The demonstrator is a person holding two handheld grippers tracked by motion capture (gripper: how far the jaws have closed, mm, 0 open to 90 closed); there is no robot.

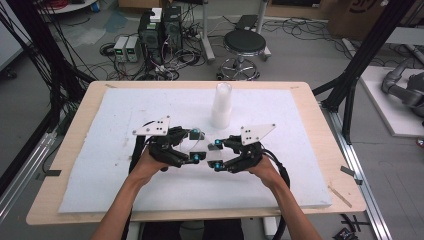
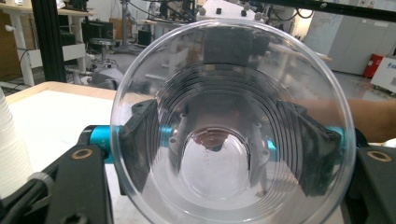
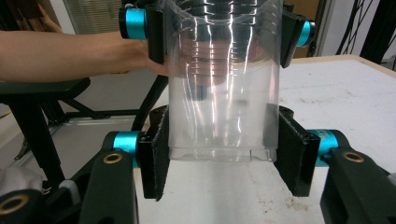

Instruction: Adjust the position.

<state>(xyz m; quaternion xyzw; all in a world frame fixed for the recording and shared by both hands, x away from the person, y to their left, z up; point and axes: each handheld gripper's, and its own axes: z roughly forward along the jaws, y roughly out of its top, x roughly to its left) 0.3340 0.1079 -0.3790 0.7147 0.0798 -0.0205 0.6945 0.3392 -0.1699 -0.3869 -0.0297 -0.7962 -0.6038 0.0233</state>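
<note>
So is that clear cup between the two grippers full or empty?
Empty: the clear cup lies on its side, and its bare bottom shows through the open mouth.

table: light wood, stood on grey floor | white foam sheet covered most of its top | white cup stack stood upright on sheet, far middle

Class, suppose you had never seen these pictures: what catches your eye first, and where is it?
A clear plastic cup held on its side between the two tongs above the middle of the white foam board; the left gripper view looks straight into its mouth. Left tongs and right tongs face each other. Behind stands a white stack of cups.
</note>
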